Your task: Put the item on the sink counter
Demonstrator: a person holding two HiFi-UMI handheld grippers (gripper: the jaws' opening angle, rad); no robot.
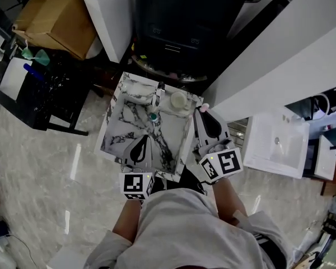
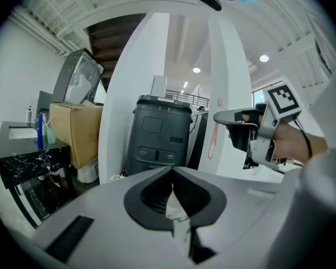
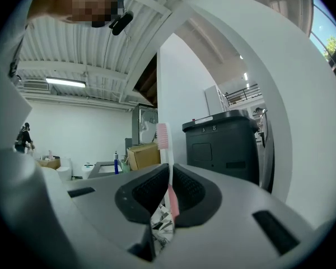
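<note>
1. Head view: the person stands over a marbled counter [image 1: 126, 116], with both grippers held out in front.
   - The left gripper [image 1: 141, 147] hangs over the near edge of the counter.
   - The right gripper [image 1: 208, 122] is at the counter's right edge, near a white cup [image 1: 178, 100] that stands at the far side.
   - A small teal thing [image 1: 153, 116] lies on the counter (too small to tell what it is).
   - A black bin [image 1: 179, 21] stands beyond the counter, a cardboard box [image 1: 50, 15] is at the upper left, and a white sink [image 1: 277, 144] is off to the right.

2. Left gripper view: the left gripper [image 2: 172, 192] has its claw pressed together with nothing in it. Only a sliver of marbled surface shows through the slit. Ahead are the bin [image 2: 159, 133] and the box [image 2: 75, 130]. The right gripper [image 2: 221, 116] reaches in from the right, level (its marker cube is behind it).

3. Right gripper view: the right gripper [image 3: 168, 198] pinches a pink toothbrush [image 3: 163, 144] by the handle. The toothbrush stands upright with its head above the jaws, so it is held in the air and not lying on the counter. The bin [image 3: 224, 144] is behind it to the right and the box [image 3: 143, 154] to the left.
</note>
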